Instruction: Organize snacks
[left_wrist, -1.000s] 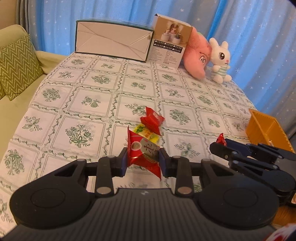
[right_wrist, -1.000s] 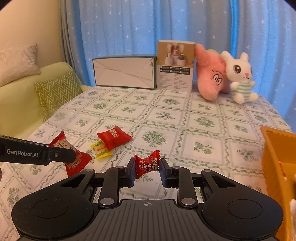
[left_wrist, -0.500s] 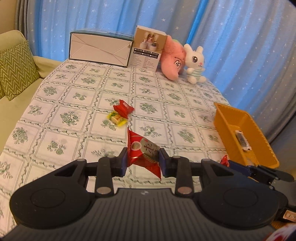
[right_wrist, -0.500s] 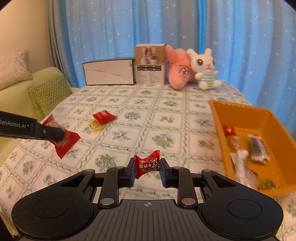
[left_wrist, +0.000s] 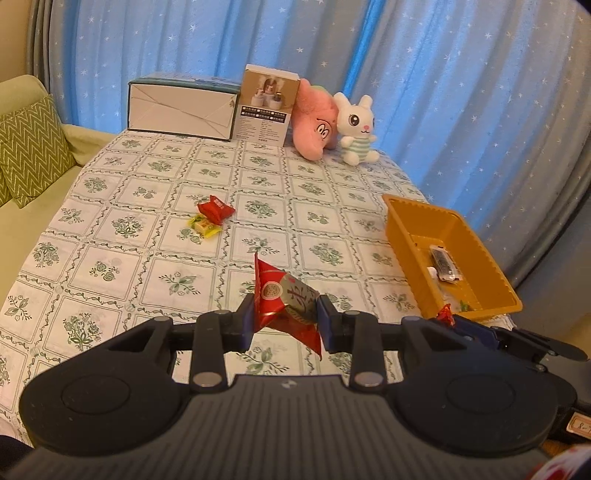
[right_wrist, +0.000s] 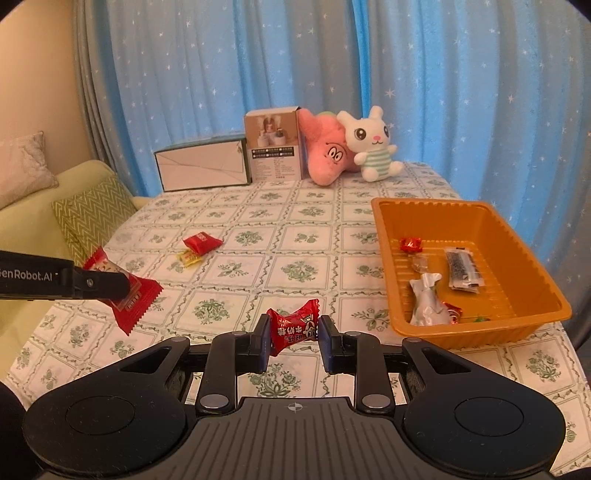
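Left wrist view first: the left gripper (left_wrist: 286, 319) is clenched on a red snack packet (left_wrist: 286, 302) at bottom centre, held up off the tablecloth (left_wrist: 122, 266). Mid-left of the frame there's still a red candy pack (left_wrist: 216, 209) lying partly on a yellow candy (left_wrist: 204, 229), so those two look like what's left to collect. The orange tray (left_wrist: 406, 251) sits at the right edge, and from here you only catch a dark wrapped bar (left_wrist: 445, 264) and a few bits inside.

Right wrist view: the right gripper (right_wrist: 293, 341) is pinching a small red twist-wrapped candy (right_wrist: 293, 326) at bottom centre, also in the air, short of the tray, which sits to the right. This angle looks right down into the tray, showing a silver pouch (right_wrist: 426, 299), another red candy (right_wrist: 410, 244) and the dark bar already in. So I'd say over halfway: several in, two being carried, two waiting. It also shows the other gripper from the side at far left, packet hanging out.
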